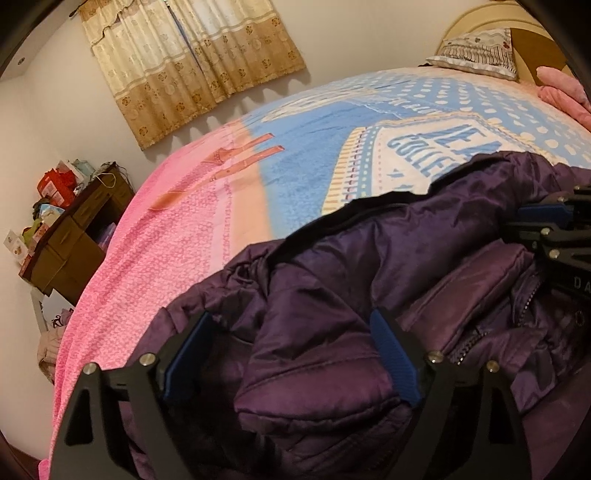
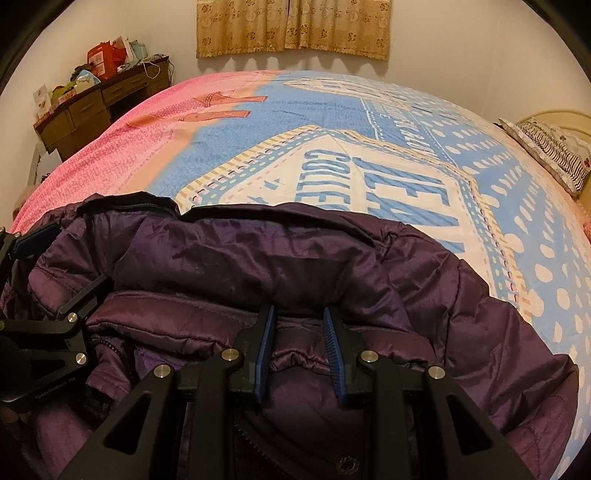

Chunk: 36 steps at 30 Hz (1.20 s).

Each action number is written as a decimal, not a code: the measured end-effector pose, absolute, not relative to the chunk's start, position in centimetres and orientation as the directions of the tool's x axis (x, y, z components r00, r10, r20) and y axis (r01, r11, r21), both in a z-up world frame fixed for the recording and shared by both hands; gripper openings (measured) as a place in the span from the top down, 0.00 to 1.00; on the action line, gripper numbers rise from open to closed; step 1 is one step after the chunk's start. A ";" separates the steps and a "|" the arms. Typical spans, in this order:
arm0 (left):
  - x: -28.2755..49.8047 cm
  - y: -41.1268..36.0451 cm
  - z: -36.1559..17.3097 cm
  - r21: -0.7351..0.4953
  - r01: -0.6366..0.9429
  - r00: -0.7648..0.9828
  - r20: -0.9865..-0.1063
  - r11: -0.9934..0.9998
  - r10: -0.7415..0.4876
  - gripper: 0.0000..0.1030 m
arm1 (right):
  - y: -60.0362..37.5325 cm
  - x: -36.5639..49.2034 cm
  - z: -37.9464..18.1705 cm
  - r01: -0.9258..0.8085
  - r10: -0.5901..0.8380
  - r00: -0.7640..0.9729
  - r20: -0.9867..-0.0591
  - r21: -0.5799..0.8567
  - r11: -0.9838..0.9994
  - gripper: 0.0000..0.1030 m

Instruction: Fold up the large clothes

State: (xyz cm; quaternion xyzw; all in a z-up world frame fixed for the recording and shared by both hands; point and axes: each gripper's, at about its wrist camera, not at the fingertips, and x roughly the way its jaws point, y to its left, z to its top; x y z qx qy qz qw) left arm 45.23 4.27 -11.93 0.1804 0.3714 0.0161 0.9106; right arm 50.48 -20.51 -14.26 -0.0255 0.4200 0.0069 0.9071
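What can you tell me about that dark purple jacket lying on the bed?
The purple jacket is a puffy, quilted coat of shiny, slightly wrinkled fabric with a zipper down its front and a dark-edged collar or hem at its far side. It lies rumpled and partly folded on the pink and blue bedspread. The left tool straddles a bulging fold with fingers wide apart; the right tool has a bunched ridge of fabric between its narrower, still parted fingers.

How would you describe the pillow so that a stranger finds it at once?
Start at the bed with its pink and blue cover. Go to the far end, away from the purple jacket. The pillow leans there against the headboard, the only thing with dark wavy stripes.
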 end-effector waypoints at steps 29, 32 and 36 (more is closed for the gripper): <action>28.3 7.1 -5.1 0.140 0.038 0.762 -0.644 0.989 0.062 0.05 | -19.4 33.9 -6.1 -0.188 0.096 0.704 -0.704 -0.054 0.981 0.25; 25.9 7.1 -5.6 0.129 0.035 0.760 -0.648 0.991 0.057 0.04 | -19.8 30.8 -6.7 -0.200 0.116 0.703 -0.702 -0.038 0.979 0.25; 22.9 6.7 -6.4 0.112 0.045 0.754 -0.655 0.993 0.039 0.04 | -20.4 26.6 -7.5 -0.215 0.134 0.702 -0.699 -0.029 0.976 0.25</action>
